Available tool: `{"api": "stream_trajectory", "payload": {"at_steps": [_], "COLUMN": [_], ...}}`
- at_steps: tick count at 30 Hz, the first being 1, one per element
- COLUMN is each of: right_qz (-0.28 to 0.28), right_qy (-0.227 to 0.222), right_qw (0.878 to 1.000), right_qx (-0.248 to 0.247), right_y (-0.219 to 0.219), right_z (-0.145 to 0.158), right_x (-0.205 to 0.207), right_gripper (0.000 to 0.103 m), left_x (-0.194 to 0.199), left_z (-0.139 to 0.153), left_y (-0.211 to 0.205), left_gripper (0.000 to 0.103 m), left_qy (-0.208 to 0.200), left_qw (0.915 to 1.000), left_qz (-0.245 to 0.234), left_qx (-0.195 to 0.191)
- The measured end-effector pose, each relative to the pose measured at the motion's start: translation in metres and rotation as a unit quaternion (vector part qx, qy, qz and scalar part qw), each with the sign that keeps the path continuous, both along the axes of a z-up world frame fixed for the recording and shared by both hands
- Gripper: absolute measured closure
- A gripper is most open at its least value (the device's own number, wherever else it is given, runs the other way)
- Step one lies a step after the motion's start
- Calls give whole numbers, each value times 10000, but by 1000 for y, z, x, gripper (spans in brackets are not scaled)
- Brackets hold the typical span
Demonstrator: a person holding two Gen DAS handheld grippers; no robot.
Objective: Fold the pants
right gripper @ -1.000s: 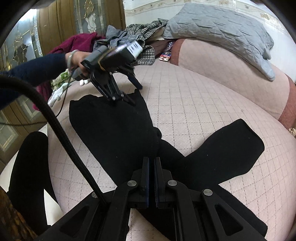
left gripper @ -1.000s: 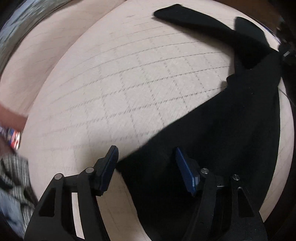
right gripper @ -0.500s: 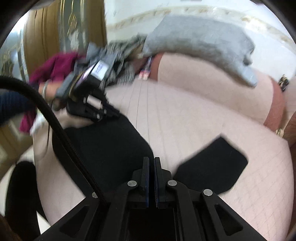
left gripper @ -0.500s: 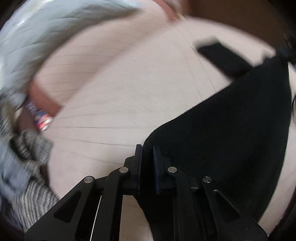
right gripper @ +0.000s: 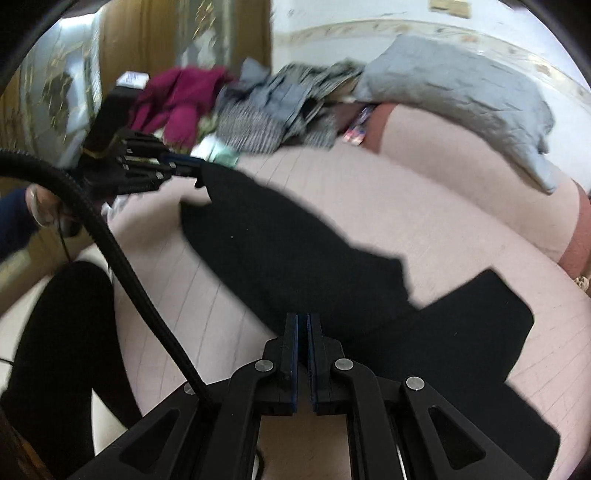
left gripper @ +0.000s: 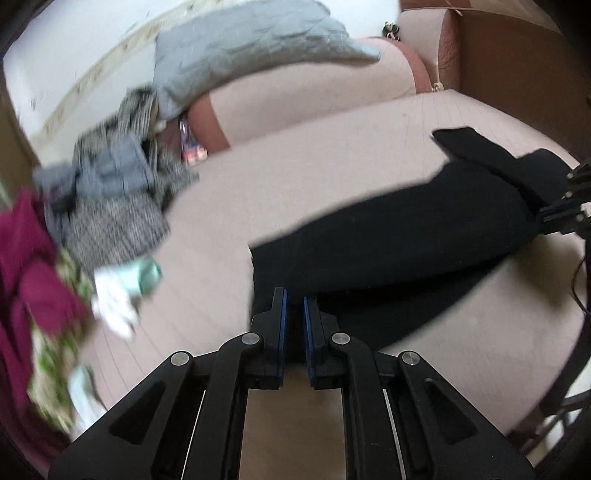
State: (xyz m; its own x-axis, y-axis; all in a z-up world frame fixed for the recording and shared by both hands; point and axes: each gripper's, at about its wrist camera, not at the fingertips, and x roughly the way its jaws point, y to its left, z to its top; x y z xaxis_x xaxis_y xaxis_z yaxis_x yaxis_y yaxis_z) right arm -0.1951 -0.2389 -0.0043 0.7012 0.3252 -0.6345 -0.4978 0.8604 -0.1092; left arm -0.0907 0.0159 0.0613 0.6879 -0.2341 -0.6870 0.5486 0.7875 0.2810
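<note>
Lifting the black pants [right gripper: 295, 251] off the quilted bed [right gripper: 461, 236], left gripper [left gripper: 293, 302] and right gripper [right gripper: 303, 326] each clamping a fabric edge, treating the cloth as soft, light and limp, gripping opposite edges to keep it taut.

pink quilted bed [right gripper: 461, 229], grey pillow [right gripper: 461, 96], white wall [right gripper: 351, 14], clothes heap [left gripper: 110, 206]
</note>
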Motion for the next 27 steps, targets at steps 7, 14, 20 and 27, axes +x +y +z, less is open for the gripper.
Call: {"api": "stream_trajectory", "payload": {"at_steps": [7,14,20,27], "right_qz": [-280,-140,-1206,-1203], "right_qy": [655,422,500,1227], "right_qw": [9971,9908,9802,9714], "right_qx": [285,1277,1487,1636], "right_y": [-10,-39,-67,-54], "right_z": [-31,27,30,-9], "right_x": [20,12,88,143], "right_gripper": [99,50,49,98], "left_x": [-1,2,32,51], "left_z": [-3,27,19,-30], "left_y": [13,42,12,2], "left_gripper": [95,58,40,68], "left_qy": [778,1155,1092,1388], "left_qw": [9938,9790,9740,9626], "left_qz": [331,788,1167,1706], "left_qx": [-725,-1481,-1606,-1581]}}
